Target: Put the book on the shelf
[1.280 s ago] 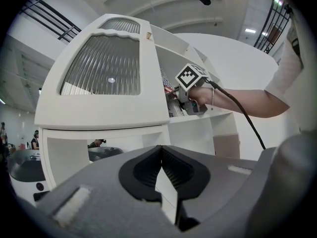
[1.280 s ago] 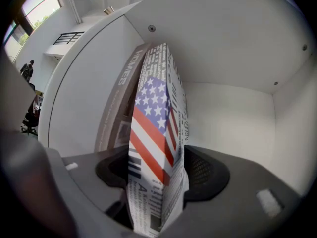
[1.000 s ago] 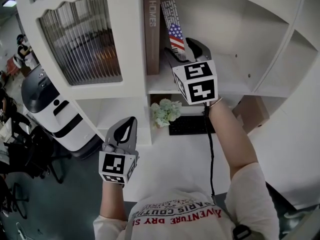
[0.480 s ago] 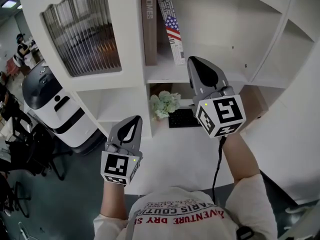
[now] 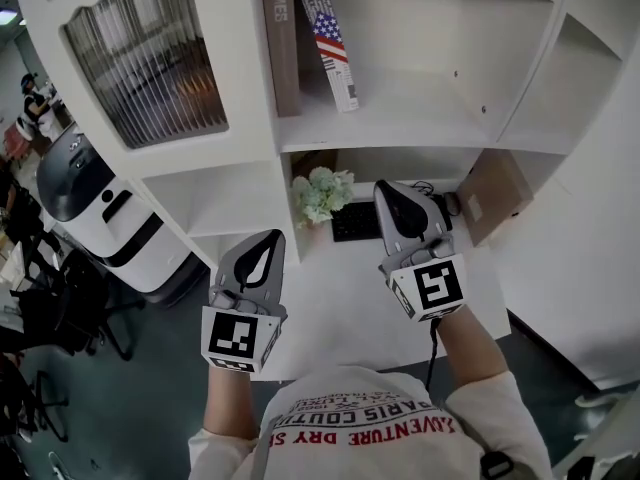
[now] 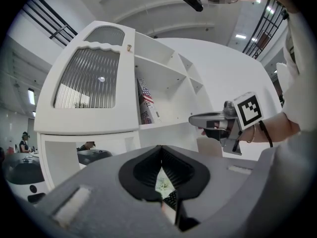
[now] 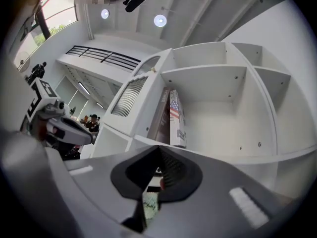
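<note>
Book (image 5: 330,43) with the flag spine stands tilted on the shelf (image 5: 420,128), leaning on a brown book (image 5: 282,48). Your right gripper (image 5: 388,190) has just closed, empty, below the shelf; your left gripper (image 5: 270,238) is closed and empty too

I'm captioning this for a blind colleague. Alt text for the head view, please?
Two books stand on a white shelf: a brown book upright, a flag-patterned book leaning beside it. Lower down, the person's left claw and right claw are both shut and empty, near a white desk with a keyboard and a small plant.
</note>
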